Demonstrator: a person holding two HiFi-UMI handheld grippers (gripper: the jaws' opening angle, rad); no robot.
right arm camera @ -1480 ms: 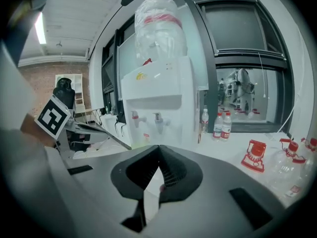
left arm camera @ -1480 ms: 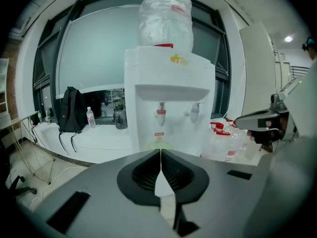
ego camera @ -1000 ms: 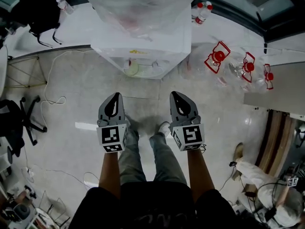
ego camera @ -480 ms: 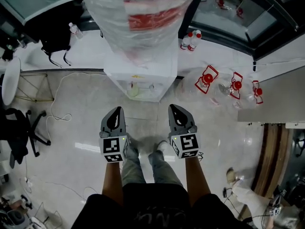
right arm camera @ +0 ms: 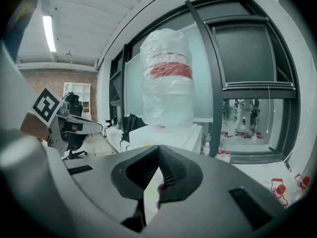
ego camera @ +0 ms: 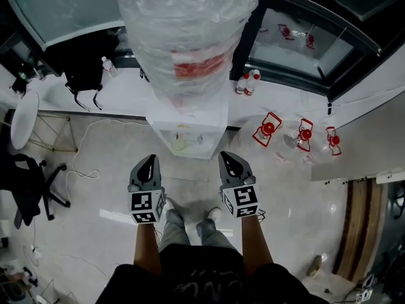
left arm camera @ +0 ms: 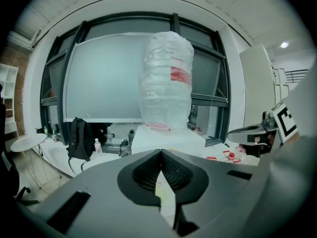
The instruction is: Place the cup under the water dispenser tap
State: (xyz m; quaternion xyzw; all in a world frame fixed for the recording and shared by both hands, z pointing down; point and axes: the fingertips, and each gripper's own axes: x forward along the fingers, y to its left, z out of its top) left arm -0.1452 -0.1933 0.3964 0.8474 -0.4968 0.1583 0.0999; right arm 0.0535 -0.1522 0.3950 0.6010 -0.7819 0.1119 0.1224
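- Both claws are closed tip to tip and hold nothing: the left gripper (ego camera: pixel 150 162) and the right gripper (ego camera: pixel 229 158) are side by side, apart, above the floor (ego camera: pixel 95 189).
- The cup (ego camera: pixel 179 144) sits in the front recess of the water dispenser (ego camera: pixel 190 122) (which tap it is under cannot be told).
- Bare floor lies between the grippers and the dispenser's front edge.
- An office chair (ego camera: pixel 31 182) stands well left, and red-capped jugs (ego camera: pixel 269 128) lie just right of the dispenser.
- The floor is pale and glossy, with a window ledge (ego camera: pixel 120 81) behind bearing a backpack (ego camera: pixel 82 68).

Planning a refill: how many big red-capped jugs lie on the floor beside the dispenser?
3, in a row right of the water dispenser: nearest jug, middle jug, farthest jug. The dispenser may hide more.
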